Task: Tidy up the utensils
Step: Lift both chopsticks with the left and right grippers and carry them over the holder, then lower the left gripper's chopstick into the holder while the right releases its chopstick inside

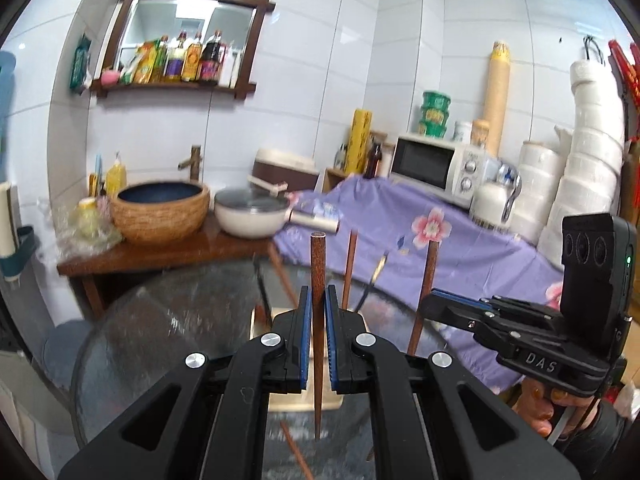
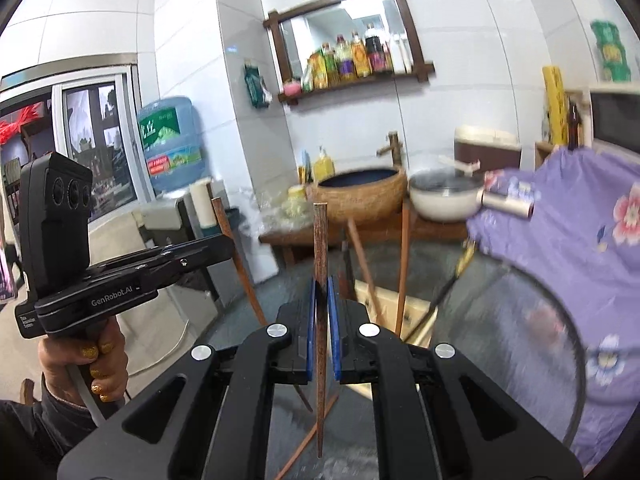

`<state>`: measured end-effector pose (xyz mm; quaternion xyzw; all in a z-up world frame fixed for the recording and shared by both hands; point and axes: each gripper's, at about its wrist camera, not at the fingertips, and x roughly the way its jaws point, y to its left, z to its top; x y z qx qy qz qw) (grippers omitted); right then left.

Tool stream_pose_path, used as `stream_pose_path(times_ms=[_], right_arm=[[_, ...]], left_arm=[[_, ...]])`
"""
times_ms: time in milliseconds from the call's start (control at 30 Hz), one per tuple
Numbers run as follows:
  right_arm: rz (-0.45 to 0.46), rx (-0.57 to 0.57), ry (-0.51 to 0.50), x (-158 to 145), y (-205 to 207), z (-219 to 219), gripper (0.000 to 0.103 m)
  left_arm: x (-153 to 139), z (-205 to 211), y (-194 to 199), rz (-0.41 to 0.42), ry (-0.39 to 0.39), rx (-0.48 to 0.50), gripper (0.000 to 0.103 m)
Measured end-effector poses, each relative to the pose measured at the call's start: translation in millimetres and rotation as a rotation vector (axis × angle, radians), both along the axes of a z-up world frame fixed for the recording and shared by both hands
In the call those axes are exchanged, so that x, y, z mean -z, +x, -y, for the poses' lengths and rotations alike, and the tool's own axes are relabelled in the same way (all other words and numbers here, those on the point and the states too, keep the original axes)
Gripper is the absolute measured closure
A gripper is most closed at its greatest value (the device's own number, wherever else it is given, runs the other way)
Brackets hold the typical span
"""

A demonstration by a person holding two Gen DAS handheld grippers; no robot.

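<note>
My left gripper (image 1: 318, 300) is shut on a dark wooden chopstick (image 1: 318, 264), held upright, tip down, above a round glass table (image 1: 160, 320). My right gripper (image 2: 321, 292) is shut on a second wooden chopstick (image 2: 320, 240), also upright. Each gripper shows in the other's view: the right gripper (image 1: 436, 304) with its chopstick (image 1: 428, 276), the left gripper (image 2: 224, 246) with its chopstick (image 2: 232, 248). A light wooden utensil holder (image 1: 304, 396) stands on the table beyond the fingers, with other chopsticks (image 1: 350, 264) and a dark-handled utensil (image 1: 376, 276) leaning in it. Loose chopsticks (image 2: 308, 436) lie on the glass.
A wooden side table (image 1: 160, 252) carries a woven basin (image 1: 160, 212) and a white pot (image 1: 250, 212). A purple floral cloth (image 1: 440, 240) covers a counter with a microwave (image 1: 436, 168). A water bottle (image 2: 172, 144) stands left. A wall shelf (image 1: 180, 40) holds bottles.
</note>
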<state>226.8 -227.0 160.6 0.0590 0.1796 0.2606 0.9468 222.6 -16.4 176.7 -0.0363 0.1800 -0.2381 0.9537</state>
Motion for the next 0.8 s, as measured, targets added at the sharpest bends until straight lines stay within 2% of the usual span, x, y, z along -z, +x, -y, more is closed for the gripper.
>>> stream_pose_path(times_ms=[200,367,567,800], right_arm=[[0.116,0.055,-0.008,-56.6,16.4,-0.5,0.096],[0.184,0.123,-0.018,-78.3,35.5,-2.7,0.096],[0.245,0.189,-0.068,-62.5,53.5,-10.7,0.096],[0.154,0.203,-0.075,-10.1,75.9,-10.7,0.096]], left_arm=[[-54.2,4.7,25.6,0.082,-0.014,-0.051,0.096],[-68.8,13.9,51.8,0.108,-0.012,-0.102,0.096],[-44.6,23.9,79.5,0.069,-0.009,-0.122,0.096],[-2.2,32.4,96.2,0.0,0.001,-0.13,0.096]])
